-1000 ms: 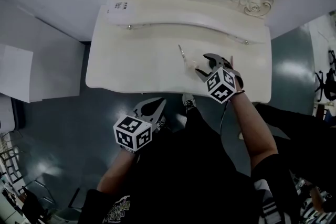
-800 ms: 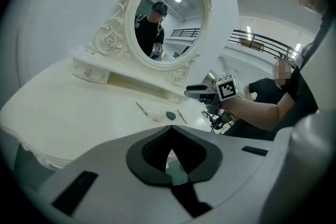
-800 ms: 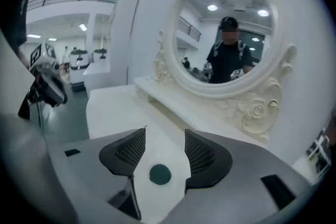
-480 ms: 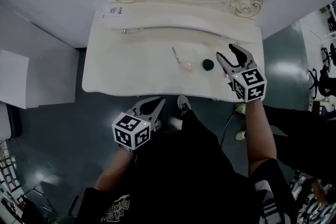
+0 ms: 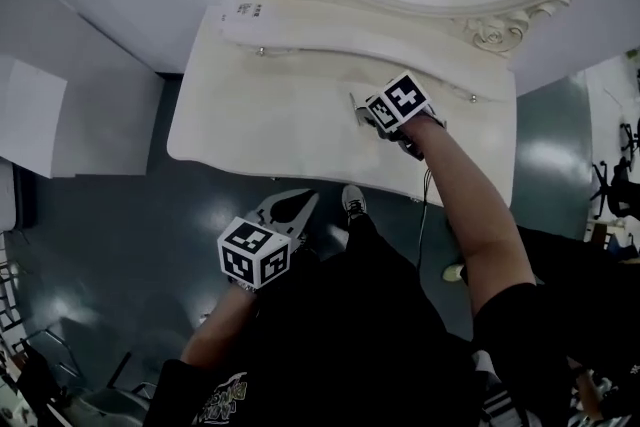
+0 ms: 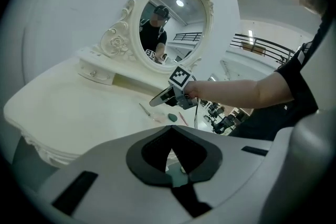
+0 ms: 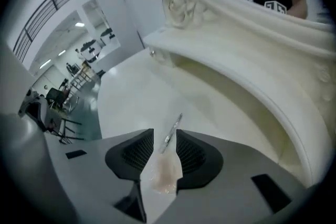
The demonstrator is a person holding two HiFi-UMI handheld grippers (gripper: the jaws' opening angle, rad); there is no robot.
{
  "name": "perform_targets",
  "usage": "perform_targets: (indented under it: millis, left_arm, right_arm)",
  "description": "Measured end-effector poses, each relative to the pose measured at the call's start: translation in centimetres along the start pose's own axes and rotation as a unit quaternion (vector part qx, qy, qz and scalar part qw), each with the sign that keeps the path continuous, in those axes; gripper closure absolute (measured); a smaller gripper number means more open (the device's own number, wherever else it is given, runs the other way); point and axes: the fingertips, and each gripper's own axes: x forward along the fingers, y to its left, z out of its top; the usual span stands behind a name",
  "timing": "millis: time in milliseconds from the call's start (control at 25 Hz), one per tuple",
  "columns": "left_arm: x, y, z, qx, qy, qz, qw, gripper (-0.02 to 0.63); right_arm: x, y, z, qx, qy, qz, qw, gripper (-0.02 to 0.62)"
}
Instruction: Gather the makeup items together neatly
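Right tool (image 7: 165,138): the jaws are closing and standing about half apart. They are straddling the makeup applicator (image 7: 166,173). Its thin metallic handle is running up through the gap clear of both pads, and its pale pink head is lying lower between them. The pads are not visibly pressing on it, and it is resting flat on the surface (image 7: 131,92).

Position: the applicator is lying near the middle of the surface, slightly toward the right edge, between the raised back ledge and the front edge.

Left tool (image 6: 170,136): the jaws are sitting together at the tips with nothing between them. In the head view it is hanging off the front edge, over the floor.

Hard to make out: in the head view the right tool's marker cube and the forearm are covering most of the applicator. Only the left gripper view is showing a green round item (image 6: 172,118) and a pink stick (image 6: 182,119) just beside it, both small. The mirror (image 6: 173,23) is cut off at the top of the head view.
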Motion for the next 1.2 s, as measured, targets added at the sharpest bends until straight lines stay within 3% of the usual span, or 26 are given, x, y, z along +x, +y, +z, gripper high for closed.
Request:
perform_targets:
  millis: [200, 360, 440, 840, 1040, 1200]
  left_arm:
    - [-2.0, 2.5, -1.2, -0.031, -0.012, 0.039, 0.9987, 0.597]
    - [-2.9, 3.7, -1.7, -0.053, -0.023, 0.057, 0.9967, 0.598]
    - [-2.9, 4.0, -1.6, -0.057, -0.028, 0.059, 0.9962, 0.597]
    - [-2.2, 4.0, -0.7, -0.059, -0.032, 0.054, 0.9963, 0.598]
    - [-2.2, 3.7, -0.7, -0.056, -0.03, 0.051, 0.9967, 0.598]
    - [-2.5, 3.4, -0.8, -0.052, -0.031, 0.048, 0.997, 0.598]
  right_arm:
    - [4.0, -0.5, -0.3, -0.027, 0.117, 0.004, 0.993, 0.448]
    - [5.6, -1.0, -0.4, -0.025, 0.166, -0.005, 0.986, 0.468]
    - [5.7, -1.4, -0.4, -0.028, 0.179, -0.014, 0.983, 0.515]
    - [5.4, -1.1, -0.1, -0.071, 0.176, -0.027, 0.981, 0.549]
    - [4.7, 0.8, 1.3, -0.138, 0.156, -0.016, 0.978, 0.549]
    - [4.4, 2.8, 2.2, -0.194, 0.156, -0.004, 0.968, 0.549]
